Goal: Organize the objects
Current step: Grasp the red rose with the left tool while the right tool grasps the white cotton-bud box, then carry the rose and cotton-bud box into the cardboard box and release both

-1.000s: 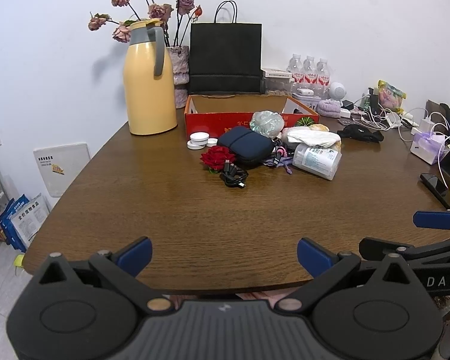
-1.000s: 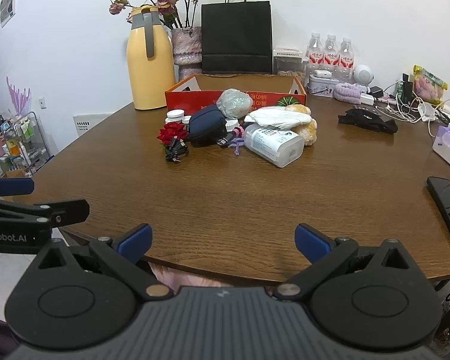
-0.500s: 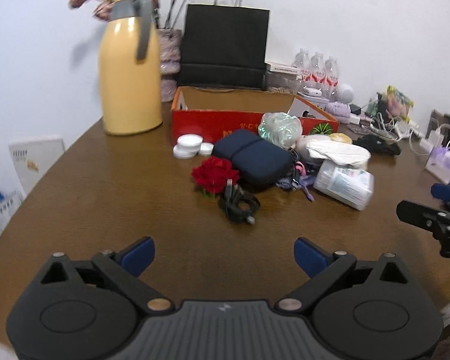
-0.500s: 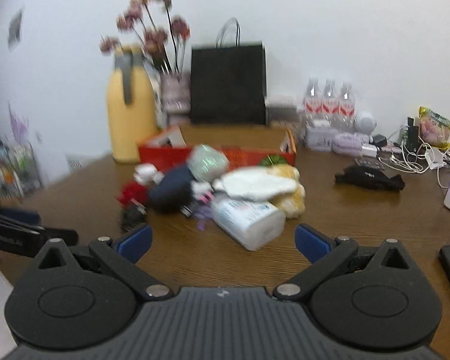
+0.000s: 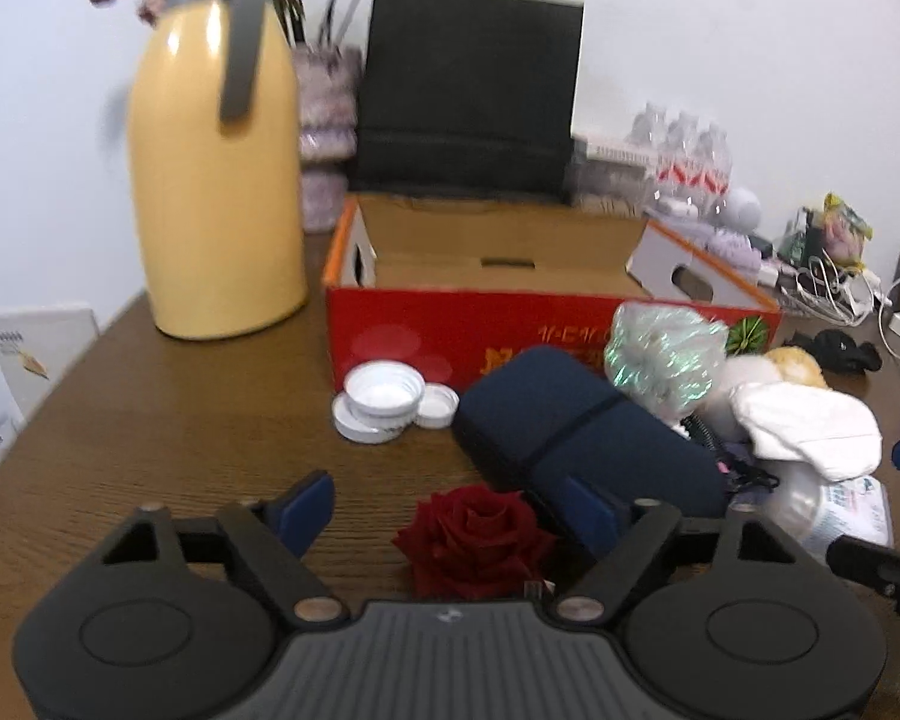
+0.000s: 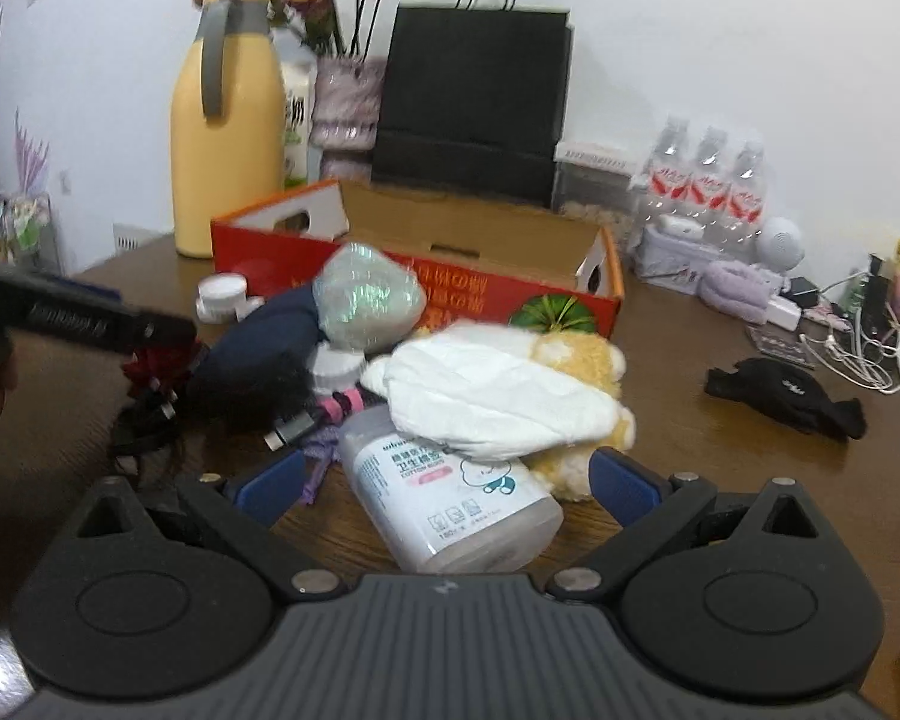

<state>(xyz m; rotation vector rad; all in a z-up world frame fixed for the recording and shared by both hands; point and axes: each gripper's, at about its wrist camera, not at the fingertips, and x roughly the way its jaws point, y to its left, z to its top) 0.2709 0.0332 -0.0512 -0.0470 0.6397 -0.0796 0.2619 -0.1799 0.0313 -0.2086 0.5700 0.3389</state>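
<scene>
A pile of loose objects lies in front of an open red cardboard box (image 5: 426, 330). My left gripper (image 5: 450, 510) is open, its fingers on either side of a red rose (image 5: 474, 534), next to a navy pouch (image 5: 576, 426) and white lids (image 5: 384, 399). My right gripper (image 6: 444, 483) is open around a white cotton-swab container (image 6: 450, 492). Behind the container lie a white cloth (image 6: 492, 390) on a yellow plush toy (image 6: 594, 360) and a crinkled foil ball (image 6: 366, 300). A black cable (image 6: 144, 414) lies left of the pile.
A yellow thermos jug (image 5: 216, 168), a vase of flowers (image 5: 324, 120) and a black paper bag (image 5: 468, 96) stand behind the box. Water bottles (image 6: 708, 180), chargers, cables (image 6: 852, 348) and a black cloth (image 6: 792, 396) fill the right side of the table.
Both grippers have moved forward over the table to the pile. The left one now frames the rose and the right one frames the cotton-swab container. Both stayed open.
</scene>
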